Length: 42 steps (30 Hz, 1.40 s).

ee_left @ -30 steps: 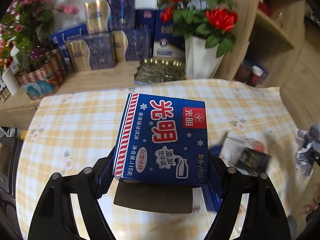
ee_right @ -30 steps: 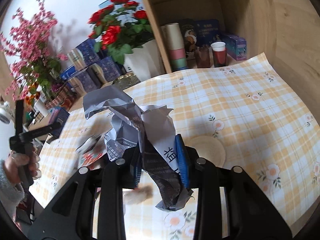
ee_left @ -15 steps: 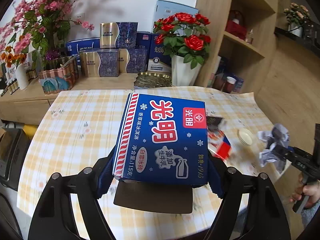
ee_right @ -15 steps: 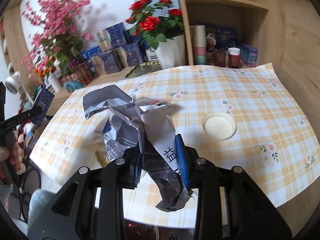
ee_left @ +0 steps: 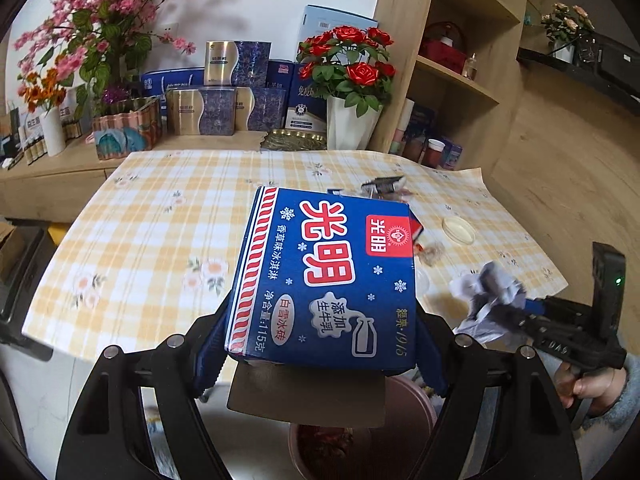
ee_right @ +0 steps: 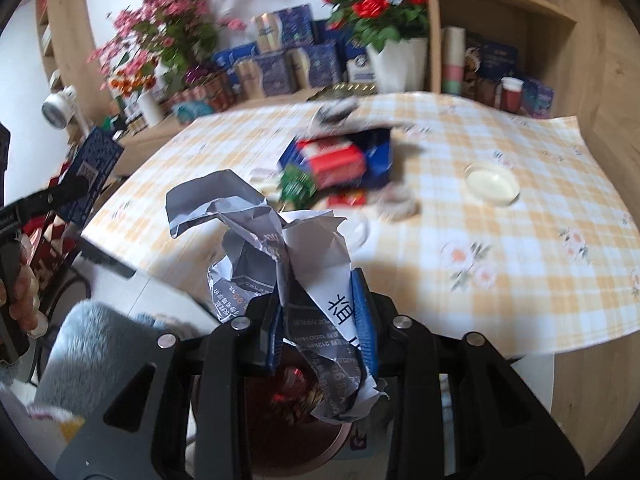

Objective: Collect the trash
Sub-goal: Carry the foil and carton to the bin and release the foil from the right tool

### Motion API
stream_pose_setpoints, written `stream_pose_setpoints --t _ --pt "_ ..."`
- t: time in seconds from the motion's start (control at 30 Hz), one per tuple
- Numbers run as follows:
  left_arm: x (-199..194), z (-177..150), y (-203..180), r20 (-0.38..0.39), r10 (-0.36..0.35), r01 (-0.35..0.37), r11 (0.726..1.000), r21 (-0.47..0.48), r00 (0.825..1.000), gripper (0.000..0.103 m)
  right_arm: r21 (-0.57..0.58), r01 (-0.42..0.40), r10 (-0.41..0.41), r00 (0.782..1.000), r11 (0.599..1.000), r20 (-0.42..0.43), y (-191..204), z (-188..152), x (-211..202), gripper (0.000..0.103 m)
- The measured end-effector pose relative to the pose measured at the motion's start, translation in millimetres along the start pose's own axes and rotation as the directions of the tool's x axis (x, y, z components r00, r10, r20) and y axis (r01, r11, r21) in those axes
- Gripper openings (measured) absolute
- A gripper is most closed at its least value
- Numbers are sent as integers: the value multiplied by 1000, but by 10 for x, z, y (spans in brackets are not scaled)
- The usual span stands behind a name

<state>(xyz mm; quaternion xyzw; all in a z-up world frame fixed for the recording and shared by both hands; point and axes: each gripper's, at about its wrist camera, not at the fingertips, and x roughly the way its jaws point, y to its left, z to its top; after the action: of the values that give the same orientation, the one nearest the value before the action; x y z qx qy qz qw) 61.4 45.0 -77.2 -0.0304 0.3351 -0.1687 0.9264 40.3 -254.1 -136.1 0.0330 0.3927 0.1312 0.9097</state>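
Left gripper [ee_left: 320, 344] is clamping the blue carton [ee_left: 326, 276] by its sides, holding it over the bin [ee_left: 404, 404] beside the table [ee_left: 140, 240]. Right gripper [ee_right: 322, 312] is pinching crumpled paper [ee_right: 280, 248] above that bin too, probably so both can drop in.

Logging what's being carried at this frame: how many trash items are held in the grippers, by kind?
Blue carton, clamped in left gripper: 1
Crumpled paper, clamped in right gripper: 1
Total: 2
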Motion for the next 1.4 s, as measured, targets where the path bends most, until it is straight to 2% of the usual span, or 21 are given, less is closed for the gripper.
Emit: stream_pose_setpoints --t 0.37,0.6,0.63,0.7,0.73,0.83,0.87,0.9,1.0,1.07,1.23,1.3,1.4 --pt "-207 -457 -72 -10 16 -16 1000 -19 1000 76 -52 -81 72 985 995 -155 301 -467 253 33" --pt "-121 -556 -130 -36 8 -8 1000 8 999 76 -51 -100 86 970 994 -228 346 -562 473 34" --pt "-111 -564 -141 -39 4 -4 1000 18 999 76 -41 -114 102 968 993 -231 346 -560 486 38" --pt "-90 -576 -183 -39 -5 7 999 52 999 76 -31 -131 121 967 991 -225 344 -553 488 47" --pt "-80 -583 -205 -39 -7 10 997 72 999 76 -36 -123 112 970 992 -218 349 -549 477 60" --pt "-34 -609 -265 -37 -17 22 991 136 999 76 -39 -100 91 979 994 -183 318 -516 437 71" --pt "-20 -626 -275 -34 -24 29 988 151 999 76 -33 -84 78 983 996 -164 285 -498 419 81" --pt "4 -653 -286 -30 -36 40 985 166 999 76 -30 -66 61 988 997 -143 264 -490 394 86" --pt "99 -728 -311 -26 -38 43 978 203 999 76 -23 7 -8 998 1000 -67 187 -475 302 96" --pt "172 -786 -325 -29 -42 48 974 221 999 76 -5 52 -52 999 999 -6 135 -489 223 97" --pt "349 -910 -355 -68 -75 89 970 225 995 76 83 58 -63 996 995 60 -28 -538 142 97" --pt "399 -933 -358 -80 -87 103 970 222 993 76 98 75 -81 995 992 61 -65 -536 137 97" --pt "474 -989 -357 -106 -96 117 971 209 990 76 130 54 -62 996 990 63 -132 -529 171 97"
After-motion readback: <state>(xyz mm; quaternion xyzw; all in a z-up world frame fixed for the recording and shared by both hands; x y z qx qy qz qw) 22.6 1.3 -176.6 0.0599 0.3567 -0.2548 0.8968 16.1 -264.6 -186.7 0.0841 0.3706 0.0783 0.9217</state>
